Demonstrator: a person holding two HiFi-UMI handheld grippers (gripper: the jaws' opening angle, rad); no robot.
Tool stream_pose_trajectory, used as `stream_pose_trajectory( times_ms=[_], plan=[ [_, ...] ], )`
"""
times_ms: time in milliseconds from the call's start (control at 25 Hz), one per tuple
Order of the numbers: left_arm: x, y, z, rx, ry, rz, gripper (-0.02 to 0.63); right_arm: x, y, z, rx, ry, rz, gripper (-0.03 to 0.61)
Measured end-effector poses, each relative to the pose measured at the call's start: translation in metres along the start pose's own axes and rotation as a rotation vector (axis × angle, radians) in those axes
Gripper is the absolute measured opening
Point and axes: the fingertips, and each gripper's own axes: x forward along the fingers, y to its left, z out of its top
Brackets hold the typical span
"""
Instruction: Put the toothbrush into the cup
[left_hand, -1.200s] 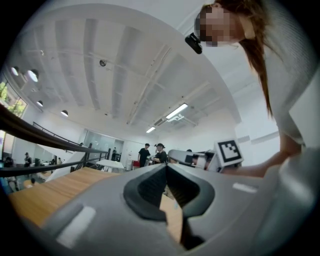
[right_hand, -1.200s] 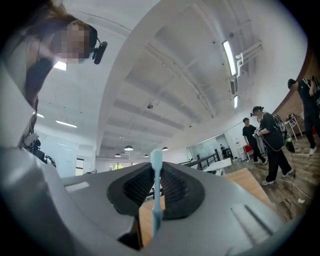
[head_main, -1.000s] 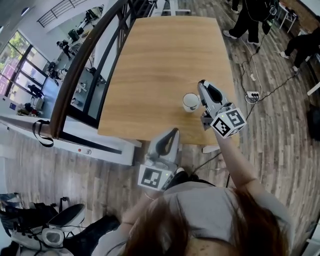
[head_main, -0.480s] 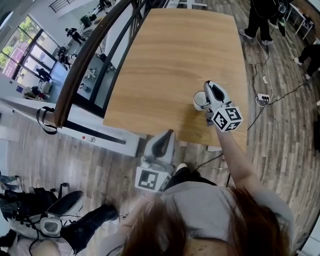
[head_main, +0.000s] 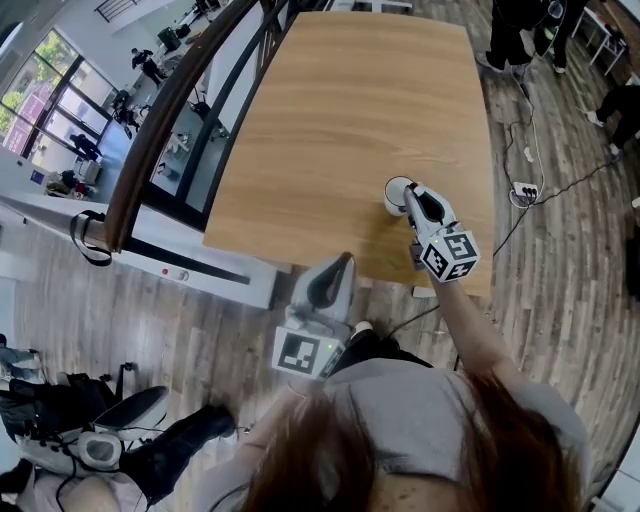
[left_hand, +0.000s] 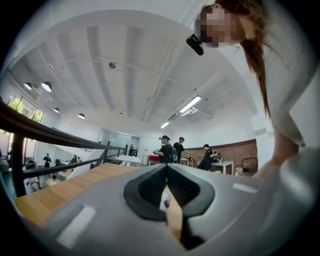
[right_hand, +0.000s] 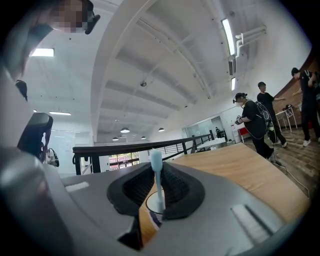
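Note:
My right gripper (head_main: 409, 192) reaches over the white cup (head_main: 395, 197), which stands on the wooden table (head_main: 330, 120) near its front right corner. In the right gripper view that gripper (right_hand: 161, 186) is shut on a light blue toothbrush (right_hand: 156, 162), held upright with its head on top. The handle's lower end lines up with the cup's round mouth (right_hand: 150, 204); I cannot tell whether it is inside. My left gripper (head_main: 345, 260) hangs just off the table's near edge, left of the cup. Its jaws (left_hand: 166, 169) are shut with nothing between them.
A dark curved railing (head_main: 160, 150) runs along the table's left side, with a drop to a lower floor beyond it. A power strip and cables (head_main: 522, 192) lie on the floor to the right. Several people (head_main: 520, 30) stand past the table's far right corner.
My right gripper has come down toward the cup with the toothbrush still in it. The left gripper has stayed by the table's edge.

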Motion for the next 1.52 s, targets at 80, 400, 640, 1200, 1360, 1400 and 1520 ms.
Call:
stream_pose_trajectory(
  times_ms=[80,400,640,1200,1360,1400,1520],
  plan=[
    [0.000,-0.002,0.000,-0.006,0.001,0.001,0.003,-0.004,0.000,-0.003,-0.007,0.004,-0.003,0.038],
    [-0.004,-0.006,0.003,-0.002,-0.002,0.004,0.003,-0.010,0.001,-0.011,-0.042,0.018,-0.022,0.031],
    [-0.007,-0.009,0.004,-0.004,-0.004,0.012,0.003,-0.012,0.005,-0.015,-0.066,0.030,-0.005,0.035],
    [-0.009,-0.024,0.005,0.002,-0.003,-0.002,0.003,-0.025,0.002,-0.021,-0.072,0.049,0.020,0.255],
    [-0.003,-0.032,0.004,-0.001,-0.005,-0.025,0.003,-0.036,-0.002,-0.012,-0.071,0.035,0.004,0.258],
    [-0.001,-0.034,0.004,-0.002,-0.006,-0.031,0.003,-0.039,-0.003,-0.009,-0.065,0.027,0.002,0.261],
    [0.004,-0.040,0.001,-0.003,-0.005,-0.055,0.003,-0.055,0.000,0.002,-0.039,-0.003,0.008,0.265]
  ],
)
